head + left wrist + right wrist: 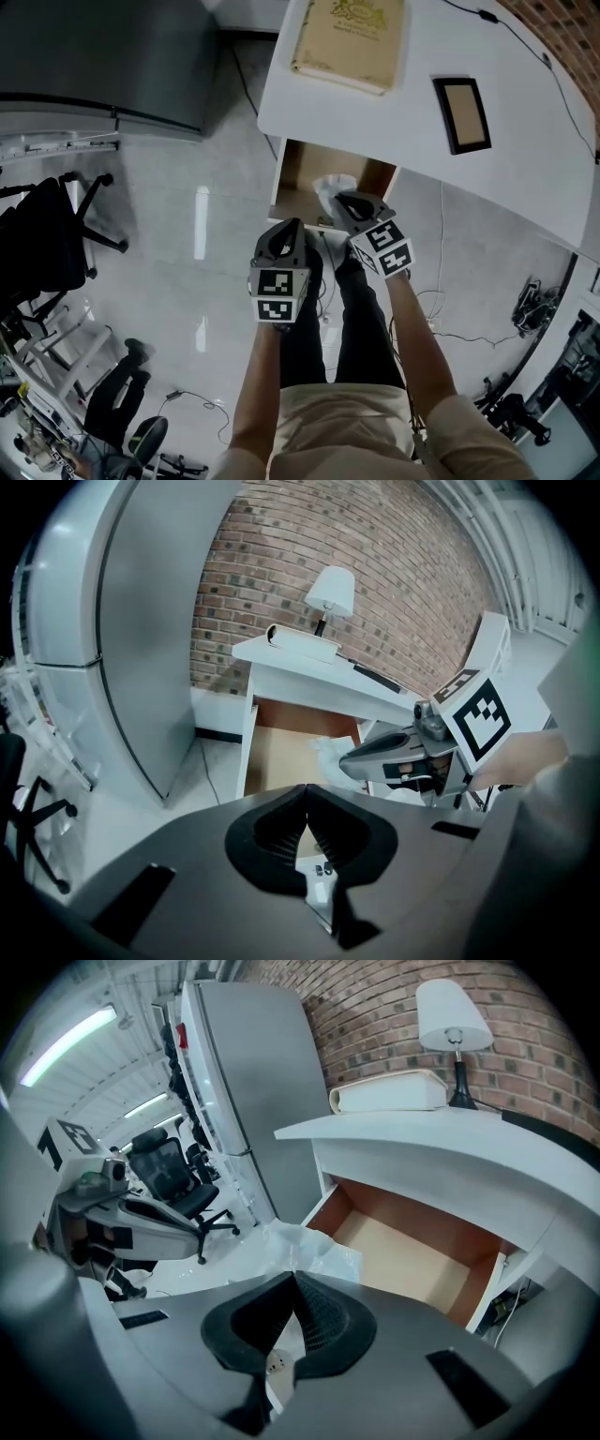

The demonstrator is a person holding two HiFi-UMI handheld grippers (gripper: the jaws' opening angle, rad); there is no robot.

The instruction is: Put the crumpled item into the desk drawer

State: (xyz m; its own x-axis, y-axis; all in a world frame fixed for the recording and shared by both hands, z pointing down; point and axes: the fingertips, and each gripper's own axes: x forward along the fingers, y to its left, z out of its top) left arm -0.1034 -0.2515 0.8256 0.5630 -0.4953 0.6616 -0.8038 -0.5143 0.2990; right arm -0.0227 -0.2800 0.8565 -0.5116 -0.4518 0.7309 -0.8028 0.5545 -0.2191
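- Under the far desk (pixel 525 178), front side: drawer (pixel 292 173), pulled out, wooden floor bare in the right gripper view.
- Crumpled item (pixel 333 186): a wad of thin whitish plastic. It is held above the near edge of the drawer and is not yet lying inside.
- Right gripper (pixel 349 201): jaws closed on the crumpled item, which bunches out past the tips towards the drawer.
- Left gripper (pixel 289 225): near and to the left of the right one, jaws shut together with nothing between them. It touches neither drawer nor item.
- Desk top: book (pixel 352 37) at far left, dark picture frame (pixel 462 112) to its right, lamp (pixel 452 1016) farther back.
- Step in hand, as judged: carrying the item to the drawer.
- Next move, as judged: bring the right gripper farther in over the drawer floor, lower it, then part the jaws. The light plastic may cling or spring back up.
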